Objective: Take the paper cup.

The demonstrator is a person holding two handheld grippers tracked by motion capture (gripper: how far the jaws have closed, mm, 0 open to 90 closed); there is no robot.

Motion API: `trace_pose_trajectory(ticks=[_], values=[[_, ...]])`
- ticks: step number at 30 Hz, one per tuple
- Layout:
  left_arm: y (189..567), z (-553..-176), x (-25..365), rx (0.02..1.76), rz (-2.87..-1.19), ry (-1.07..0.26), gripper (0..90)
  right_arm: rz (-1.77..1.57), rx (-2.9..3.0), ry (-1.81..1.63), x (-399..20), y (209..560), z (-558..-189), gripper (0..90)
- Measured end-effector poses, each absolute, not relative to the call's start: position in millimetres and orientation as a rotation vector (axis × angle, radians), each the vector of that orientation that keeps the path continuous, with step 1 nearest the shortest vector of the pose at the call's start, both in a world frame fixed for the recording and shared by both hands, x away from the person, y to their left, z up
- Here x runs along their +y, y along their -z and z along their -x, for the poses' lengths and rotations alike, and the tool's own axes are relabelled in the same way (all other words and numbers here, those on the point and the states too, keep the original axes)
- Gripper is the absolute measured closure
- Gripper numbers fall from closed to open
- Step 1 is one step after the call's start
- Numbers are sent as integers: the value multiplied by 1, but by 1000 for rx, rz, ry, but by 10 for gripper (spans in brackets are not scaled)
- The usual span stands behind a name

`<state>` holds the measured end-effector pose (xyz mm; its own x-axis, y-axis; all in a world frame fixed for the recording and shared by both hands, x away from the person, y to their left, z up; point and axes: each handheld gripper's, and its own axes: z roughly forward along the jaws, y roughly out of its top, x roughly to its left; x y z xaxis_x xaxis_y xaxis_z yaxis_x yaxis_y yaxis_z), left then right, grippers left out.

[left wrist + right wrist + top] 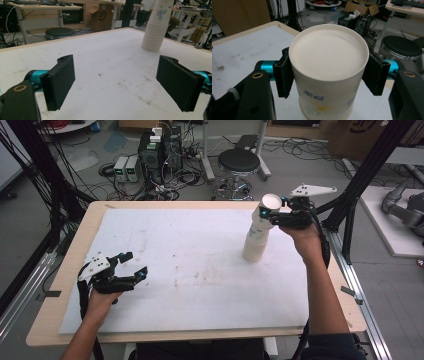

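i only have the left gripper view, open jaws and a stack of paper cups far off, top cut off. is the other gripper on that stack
Observer: Yes. In the right gripper view the right gripper is shut on the top cup, pads on both sides just below its closed end.
Operator: cups upside down then
Observer: Yes, the high view shows the flat white base of that cup facing up, and the stack widens toward the table.
Operator: is the cup off the stack
Observer: Not clear of it. In the high view it tilts away from the stack, still over the cups below.
Operator: where is my gripper
Observer: The left gripper sits open near the table's left edge, far from the stack.
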<state>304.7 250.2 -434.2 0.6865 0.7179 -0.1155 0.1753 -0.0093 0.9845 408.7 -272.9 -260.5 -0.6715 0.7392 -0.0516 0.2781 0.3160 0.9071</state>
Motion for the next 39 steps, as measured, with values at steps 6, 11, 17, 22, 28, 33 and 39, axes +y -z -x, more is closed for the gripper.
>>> trace_pose_trajectory(ticks=[6, 11, 17, 22, 28, 33, 39], values=[[434, -305, 249, 746, -1554, -490, 155, -861, 2116, -1360, -274, 248, -397, 353], [434, -304, 248, 747, -1555, -489, 155, -831, 2120, -1386, -273, 244, -387, 358], [433, -304, 247, 739, -1556, -485, 155, -812, 2163, -1414, -270, 242, -377, 364], [432, -304, 244, 717, -1564, -466, 155, -772, 2221, -1420, -260, 249, -368, 364], [429, -303, 238, 674, -1566, -436, 164, -751, 2270, -1472, -253, 277, -352, 363], [429, -302, 230, 646, -1577, -392, 156, -724, 2291, -1517, -246, 299, -342, 363], [428, -300, 223, 610, -1582, -368, 156, -706, 2356, -1564, -234, 326, -337, 363]])
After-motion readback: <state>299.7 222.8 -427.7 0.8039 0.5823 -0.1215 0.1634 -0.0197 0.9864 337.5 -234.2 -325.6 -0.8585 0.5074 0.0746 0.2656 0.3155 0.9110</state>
